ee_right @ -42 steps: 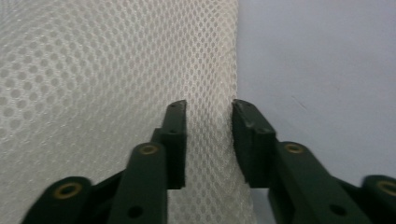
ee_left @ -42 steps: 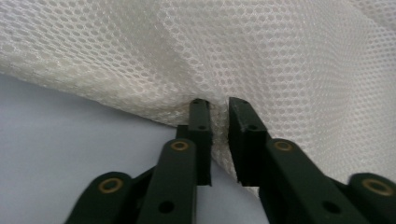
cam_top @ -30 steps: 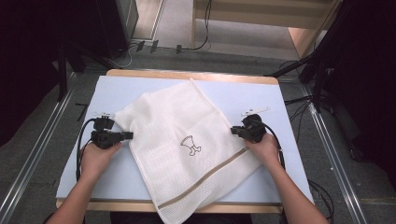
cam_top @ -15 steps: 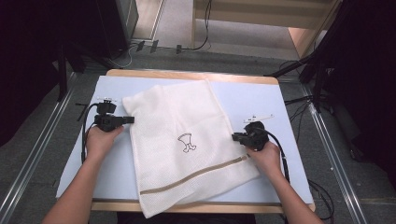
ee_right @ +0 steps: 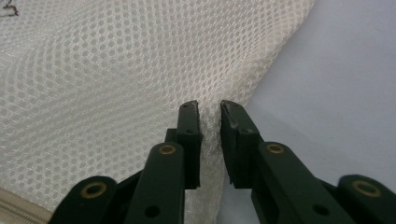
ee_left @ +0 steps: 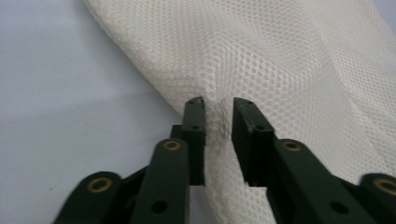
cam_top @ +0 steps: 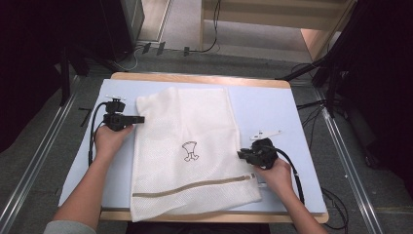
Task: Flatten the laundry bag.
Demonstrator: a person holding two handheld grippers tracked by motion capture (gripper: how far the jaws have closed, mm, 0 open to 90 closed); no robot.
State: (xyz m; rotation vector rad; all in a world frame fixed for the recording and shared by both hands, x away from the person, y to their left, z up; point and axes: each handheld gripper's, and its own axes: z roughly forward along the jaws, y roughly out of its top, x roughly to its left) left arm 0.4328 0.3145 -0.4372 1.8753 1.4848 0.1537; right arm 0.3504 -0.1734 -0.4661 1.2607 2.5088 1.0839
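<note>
The white mesh laundry bag with a tan zipper band (cam_top: pixel 190 156) was laid flat on the pale blue table mat (cam_top: pixel 272 105), its long axis running away from the person. The left gripper (cam_top: pixel 140 118) was set at the bag's far left edge, the right gripper (cam_top: pixel 242 155) at its near right edge. Both pairs of jaws had just been opening; a fold of mesh was still seen between each pair, apparently released rather than pinched.
</note>
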